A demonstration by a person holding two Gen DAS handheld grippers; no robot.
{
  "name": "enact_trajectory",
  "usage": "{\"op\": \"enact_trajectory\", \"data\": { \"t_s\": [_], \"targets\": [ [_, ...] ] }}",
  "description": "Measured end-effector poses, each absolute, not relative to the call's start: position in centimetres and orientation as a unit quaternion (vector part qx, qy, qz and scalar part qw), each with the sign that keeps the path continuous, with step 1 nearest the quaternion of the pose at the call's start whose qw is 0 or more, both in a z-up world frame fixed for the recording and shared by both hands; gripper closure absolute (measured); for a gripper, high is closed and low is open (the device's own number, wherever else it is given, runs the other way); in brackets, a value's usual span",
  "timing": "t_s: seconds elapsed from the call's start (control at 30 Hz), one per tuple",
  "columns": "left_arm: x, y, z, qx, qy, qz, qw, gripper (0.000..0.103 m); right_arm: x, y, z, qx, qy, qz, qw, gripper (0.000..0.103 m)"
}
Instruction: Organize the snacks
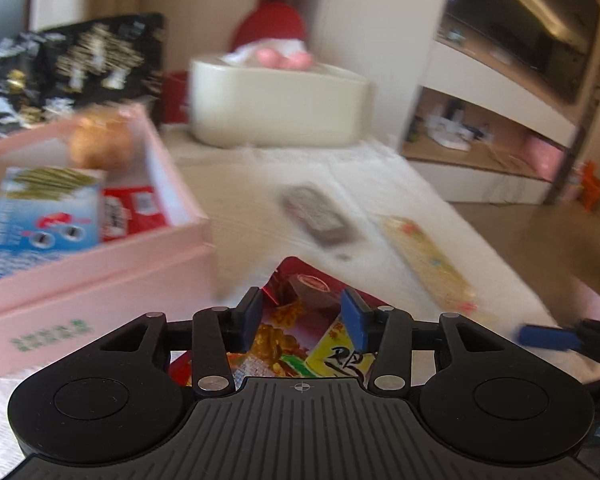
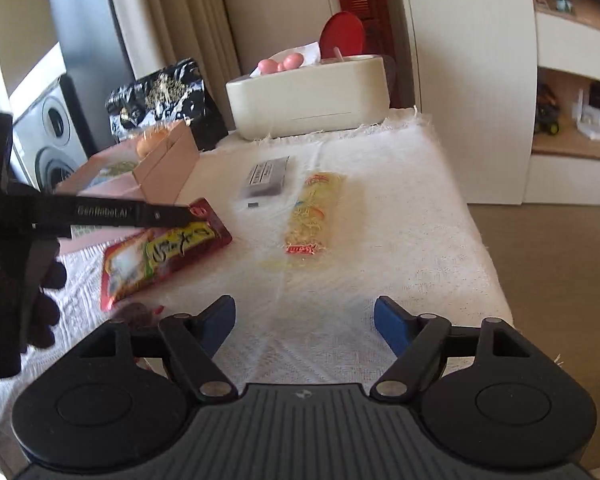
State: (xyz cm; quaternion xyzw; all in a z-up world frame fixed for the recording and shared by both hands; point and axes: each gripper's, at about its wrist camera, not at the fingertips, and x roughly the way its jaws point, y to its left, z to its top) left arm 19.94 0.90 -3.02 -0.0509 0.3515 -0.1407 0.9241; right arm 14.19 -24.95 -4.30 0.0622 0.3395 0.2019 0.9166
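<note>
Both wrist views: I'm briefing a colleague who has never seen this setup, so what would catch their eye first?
Probably the red snack packet on the white cloth, with the left gripper straddling it, jaws apart. Next, the pink box to its left, already holding snacks. Further out lie a long yellow packet and a small grey pack; the right gripper hangs open above bare cloth.

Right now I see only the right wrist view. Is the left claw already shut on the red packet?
Observer: No. The left wrist view shows the left claw open, one finger on each side of the red packet.
Operator: Thank you. What lies inside the pink box? Its wall hides it from me.
Observer: A blue packet at the near end, and a red-and-white packet beside it.
</note>
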Motion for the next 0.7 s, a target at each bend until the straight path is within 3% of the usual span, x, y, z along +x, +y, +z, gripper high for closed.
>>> {"op": "enact_trajectory", "data": {
  "t_s": [0.23,0.5,0.7],
  "targets": [
    [17.6,-1.8,-2.6,0.03,0.361,-0.208,0.908,0.052,14.2,-24.7,-4.4,0.063,0.341,0.206,0.915,0.02],
    [15.3,0.5,-2.3,0.09,0.352,-0.105,0.926,0.053,14.2,-24.6,-4.4,0.065,0.34,0.209,0.915,0.018],
    [14.9,4.7,-1.8,0.006,0.361,-0.116,0.925,0.054,11.0,-22.2,-2.6,-0.005,0.308,0.326,0.894,0.018]
  ]
}}
